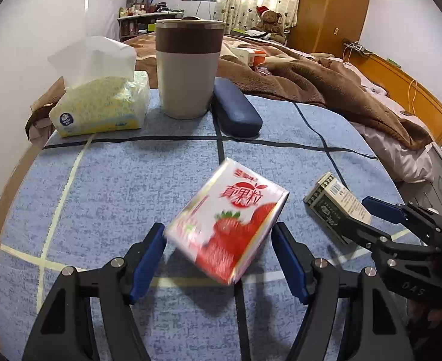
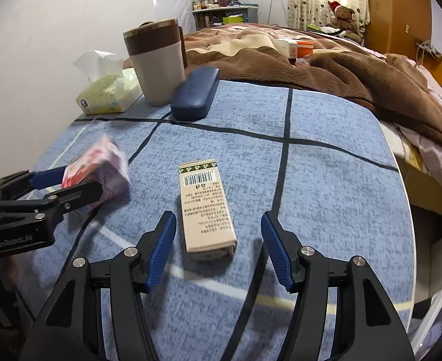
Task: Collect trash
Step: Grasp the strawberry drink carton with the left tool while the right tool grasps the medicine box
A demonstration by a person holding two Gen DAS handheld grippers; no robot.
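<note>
A strawberry drink carton (image 1: 230, 219), red and white, hangs tilted and blurred just above the blue tablecloth, casting a shadow under it. My left gripper (image 1: 219, 228) has a blue pad against each side of it; in the right wrist view the same carton (image 2: 100, 165) sits in that gripper (image 2: 81, 179). A white and green box with a barcode (image 2: 205, 207) lies flat on the cloth. My right gripper (image 2: 217, 216) straddles it, open, with a gap on both sides. From the left wrist view this box (image 1: 335, 201) lies just ahead of the right gripper (image 1: 368, 219).
At the table's far side stand a grey and brown lidded mug (image 1: 187, 69), a tissue pack (image 1: 100, 105) and a dark blue glasses case (image 1: 236, 111). The round table's edge (image 2: 401, 180) curves close on the right. A bed with a brown blanket (image 1: 326, 84) lies beyond.
</note>
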